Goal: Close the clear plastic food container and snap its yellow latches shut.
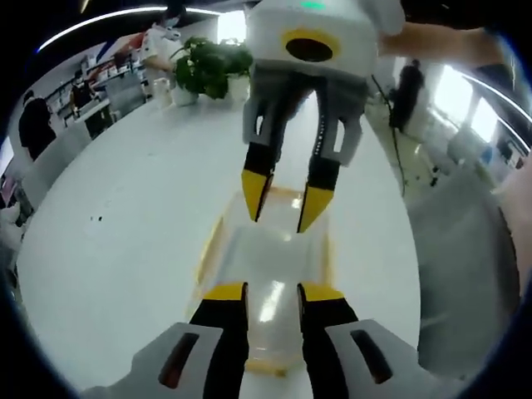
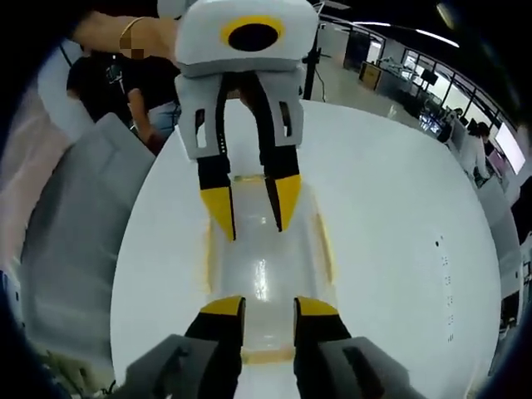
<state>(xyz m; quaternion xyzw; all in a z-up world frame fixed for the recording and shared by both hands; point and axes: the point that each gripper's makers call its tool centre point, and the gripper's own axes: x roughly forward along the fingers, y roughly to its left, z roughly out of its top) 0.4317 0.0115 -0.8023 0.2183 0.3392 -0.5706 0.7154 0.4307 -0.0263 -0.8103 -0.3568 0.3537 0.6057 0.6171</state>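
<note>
The clear plastic container (image 1: 268,270) lies on the white table (image 1: 116,241), its long axis running between my two grippers. Thin yellow latches (image 1: 205,249) line its long sides and both ends. My left gripper (image 1: 274,293) is open, its yellow-tipped jaws over the container's near end. My right gripper (image 1: 285,202) comes in from the top of the left gripper view, open, tips down at the far end. In the right gripper view the container (image 2: 264,266) lies between my right gripper (image 2: 268,306) and the facing left gripper (image 2: 253,209). I cannot tell whether the latches (image 2: 326,243) are snapped.
The round white table (image 2: 399,249) has bare surface on both sides of the container. A potted plant (image 1: 208,65) stands at its far edge. Grey chairs (image 2: 75,224) stand by the table, and a person in black (image 2: 125,83) is behind.
</note>
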